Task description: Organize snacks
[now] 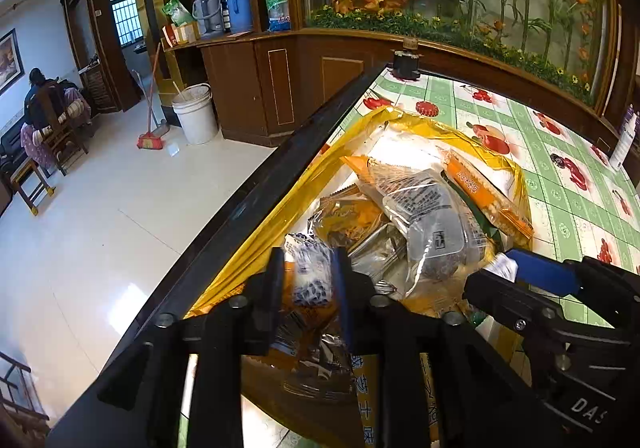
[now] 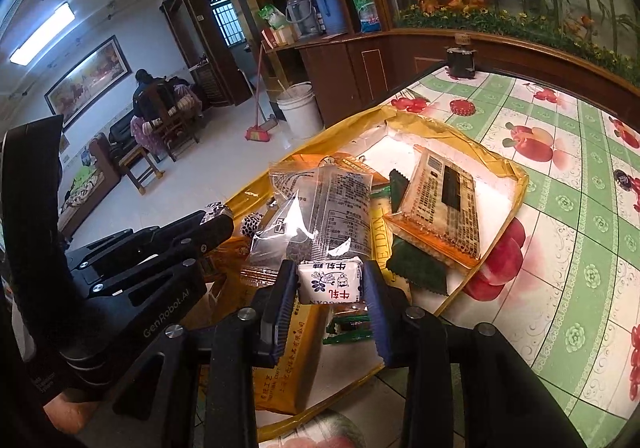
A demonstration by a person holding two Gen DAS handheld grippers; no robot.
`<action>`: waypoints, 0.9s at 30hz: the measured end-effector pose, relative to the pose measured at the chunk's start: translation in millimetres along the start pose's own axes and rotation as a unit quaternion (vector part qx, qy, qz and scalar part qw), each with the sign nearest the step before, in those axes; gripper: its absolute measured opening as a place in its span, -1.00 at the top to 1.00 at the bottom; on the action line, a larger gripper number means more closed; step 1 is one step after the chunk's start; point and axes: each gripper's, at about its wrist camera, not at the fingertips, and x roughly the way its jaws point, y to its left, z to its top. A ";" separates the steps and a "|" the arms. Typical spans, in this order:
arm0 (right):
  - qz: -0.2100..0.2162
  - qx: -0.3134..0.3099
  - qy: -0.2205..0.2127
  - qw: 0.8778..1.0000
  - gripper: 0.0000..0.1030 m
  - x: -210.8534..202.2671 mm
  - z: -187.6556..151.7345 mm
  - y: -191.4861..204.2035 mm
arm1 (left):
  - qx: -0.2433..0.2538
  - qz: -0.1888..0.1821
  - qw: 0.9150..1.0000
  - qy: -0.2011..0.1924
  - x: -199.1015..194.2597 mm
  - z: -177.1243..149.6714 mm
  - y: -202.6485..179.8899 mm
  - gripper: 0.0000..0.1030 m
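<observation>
Right wrist view: the right gripper [image 2: 329, 288] is closed on a small white nougat packet [image 2: 329, 282] printed with blue spots and red characters. The packet is pinched across its short sides and held above the yellow gift bag [image 2: 516, 178], which lies open on the table [image 2: 560, 256] near its front edge.

Left wrist view: the left gripper [image 1: 307, 280] is likewise clamped on a small white sweet with blue print [image 1: 310, 276], over the near end of the same bag.

Contents of the bag: a clear-wrapped cake packet [image 2: 340, 204], an orange cracker packet [image 2: 442, 204], a dark green sachet [image 2: 420, 268] and further wrappers beneath, all loosely heaped and overlapping.

Handling assessment: both held items appear very light and pillow-shaped. The film wrapping is judged glossy and slippery, the contents firm enough to bear a moderate squeeze. A grip across the body, as at present, seems sounder than one on the crimped end seals, which would fold. The cracker packet is judged brittle; it should be taken by its long edges with light pressure. The cake packet looks soft and crushable. The heap may shift when any piece is drawn out.
</observation>
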 end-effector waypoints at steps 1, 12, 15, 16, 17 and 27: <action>0.001 0.005 -0.001 1.000 0.09 -0.4 0.1 -2.0 | -0.002 0.002 1.000 -0.002 -1.5 -0.2 0.6 0.04; 0.009 0.031 -0.019 0.999 -0.11 -27.6 -9.9 -13.5 | -0.005 -0.003 0.999 -0.034 -30.6 -0.1 2.2 -0.43; 0.005 0.034 -0.026 0.999 -0.15 -39.6 -15.1 -14.3 | -0.005 -0.004 0.999 -0.038 -40.0 -0.3 1.2 -0.43; 0.004 0.034 -0.029 0.999 -0.16 -44.6 -16.9 -14.4 | -0.006 -0.004 0.999 -0.040 -43.1 -0.6 1.2 -0.44; 0.002 0.035 -0.033 0.999 -0.18 -49.5 -18.9 -14.1 | -0.006 -0.005 0.999 -0.042 -46.0 -0.5 0.5 -0.47; -0.023 0.050 -0.073 0.996 -0.30 -101.1 -38.7 -23.9 | -0.001 -0.005 0.997 -0.071 -82.8 -5.1 -6.3 -0.59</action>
